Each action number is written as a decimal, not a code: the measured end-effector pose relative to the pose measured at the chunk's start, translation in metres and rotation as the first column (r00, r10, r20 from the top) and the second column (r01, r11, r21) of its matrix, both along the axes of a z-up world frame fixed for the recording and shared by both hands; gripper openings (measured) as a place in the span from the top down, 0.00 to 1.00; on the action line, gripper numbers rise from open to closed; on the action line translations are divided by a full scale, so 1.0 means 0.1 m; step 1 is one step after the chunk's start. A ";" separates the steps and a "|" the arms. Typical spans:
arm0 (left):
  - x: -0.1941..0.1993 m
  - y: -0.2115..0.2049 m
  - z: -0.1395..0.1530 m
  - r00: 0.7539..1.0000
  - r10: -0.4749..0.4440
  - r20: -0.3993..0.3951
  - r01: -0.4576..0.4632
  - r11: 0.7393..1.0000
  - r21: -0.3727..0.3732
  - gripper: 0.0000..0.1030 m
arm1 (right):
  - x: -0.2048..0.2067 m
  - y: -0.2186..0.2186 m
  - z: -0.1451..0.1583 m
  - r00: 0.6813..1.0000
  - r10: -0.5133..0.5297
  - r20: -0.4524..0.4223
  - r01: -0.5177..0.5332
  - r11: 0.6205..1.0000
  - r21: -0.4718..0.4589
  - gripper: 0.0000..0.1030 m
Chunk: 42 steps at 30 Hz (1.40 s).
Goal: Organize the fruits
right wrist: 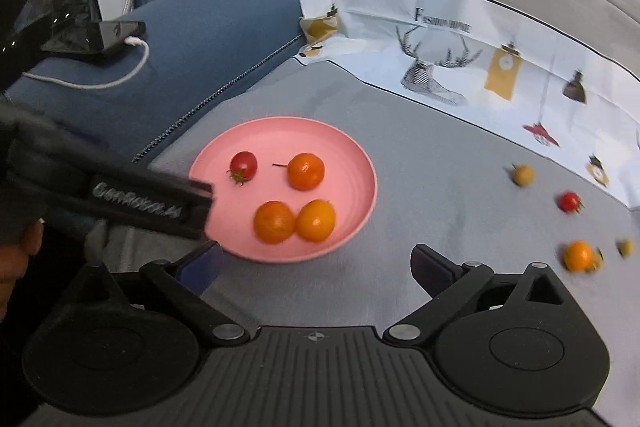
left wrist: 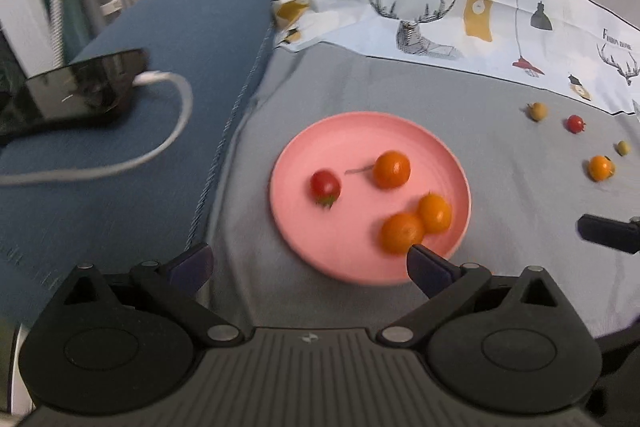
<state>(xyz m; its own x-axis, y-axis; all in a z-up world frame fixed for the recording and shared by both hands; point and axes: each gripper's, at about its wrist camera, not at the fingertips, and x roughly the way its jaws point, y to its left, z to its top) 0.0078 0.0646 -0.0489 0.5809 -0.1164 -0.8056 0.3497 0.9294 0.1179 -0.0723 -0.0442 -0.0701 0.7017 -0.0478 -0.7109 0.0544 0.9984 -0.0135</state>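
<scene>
A pink plate (left wrist: pixel 360 131) (right wrist: pixel 352 155) lies on the grey cloth. It holds a red tomato (left wrist: pixel 325 184) (right wrist: pixel 244 165) and three orange fruits (left wrist: pixel 392 169) (right wrist: pixel 306 171). Several small fruits lie loose on the cloth to the right: a yellow one (left wrist: pixel 537 111) (right wrist: pixel 523 175), a red one (left wrist: pixel 575 123) (right wrist: pixel 569 201), an orange one (left wrist: pixel 600 167) (right wrist: pixel 578 255) and a green one (left wrist: pixel 623 147) (right wrist: pixel 625 247). My left gripper (left wrist: pixel 310 261) is open and empty at the plate's near edge. My right gripper (right wrist: pixel 316 263) is open and empty, just right of the plate.
A blue cushion (left wrist: pixel 132 131) with a black phone (left wrist: pixel 76 87) and a white cable (left wrist: pixel 176 123) lies to the left. A printed white cloth (left wrist: pixel 460 7) runs along the back. The left gripper's body (right wrist: pixel 120 195) shows at the left of the right wrist view.
</scene>
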 end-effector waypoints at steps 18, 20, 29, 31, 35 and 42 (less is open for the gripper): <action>-1.15 0.30 0.55 0.992 0.001 0.125 -0.002 1.000 0.010 0.00 | -1.20 0.25 0.71 0.979 -0.034 0.200 0.041 0.999 -0.034 0.01; -1.22 0.31 0.60 0.989 0.001 0.146 -0.002 1.000 0.008 0.00 | -1.30 0.28 0.76 0.974 -0.034 0.222 0.044 0.998 -0.041 0.01; -1.48 0.32 0.73 0.982 -0.001 0.190 0.001 1.000 0.000 0.00 | -1.59 0.27 0.88 0.956 -0.055 0.288 0.068 0.997 -0.038 0.01; -1.52 0.32 0.75 0.980 -0.005 0.199 0.005 1.000 0.001 0.00 | -1.64 0.27 0.89 0.953 -0.061 0.296 0.074 0.997 -0.033 0.01; -1.57 0.33 0.77 0.978 -0.012 0.209 0.012 1.000 0.002 0.00 | -1.70 0.28 0.91 0.949 -0.061 0.309 0.074 0.997 -0.030 0.01; -1.59 0.37 0.78 0.980 -0.002 0.201 0.004 1.000 -0.008 0.00 | -1.73 0.31 0.93 0.946 -0.057 0.319 0.072 0.997 -0.036 0.01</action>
